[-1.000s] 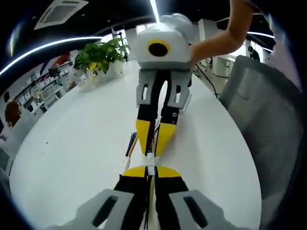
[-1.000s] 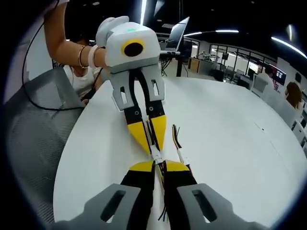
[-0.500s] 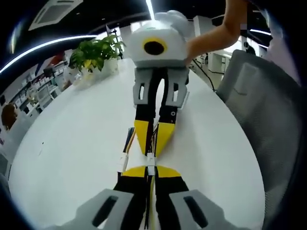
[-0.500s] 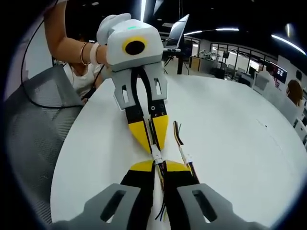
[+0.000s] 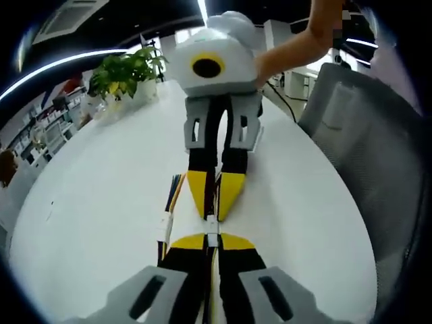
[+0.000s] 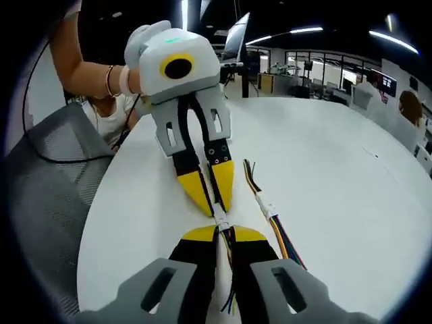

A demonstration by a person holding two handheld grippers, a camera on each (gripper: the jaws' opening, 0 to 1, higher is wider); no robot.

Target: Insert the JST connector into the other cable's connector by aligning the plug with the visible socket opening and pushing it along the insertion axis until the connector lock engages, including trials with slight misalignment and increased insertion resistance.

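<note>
Our left tool [image 5: 212, 241] is clamped on one cable's white connector, and the right tool [image 5: 214, 214] meets it tip to tip, clamped on the other cable's JST connector [image 5: 212, 228]. The two small white housings touch between the yellow tips, just above the white table [image 5: 101, 182]. We cannot tell whether the lock has caught. A slight tilt between the tools could jam the plug or bend its pins; a hard push could make a housing slip in the grip. A spare cable [image 6: 270, 212] lies just beside, and its wires could snag.
</note>
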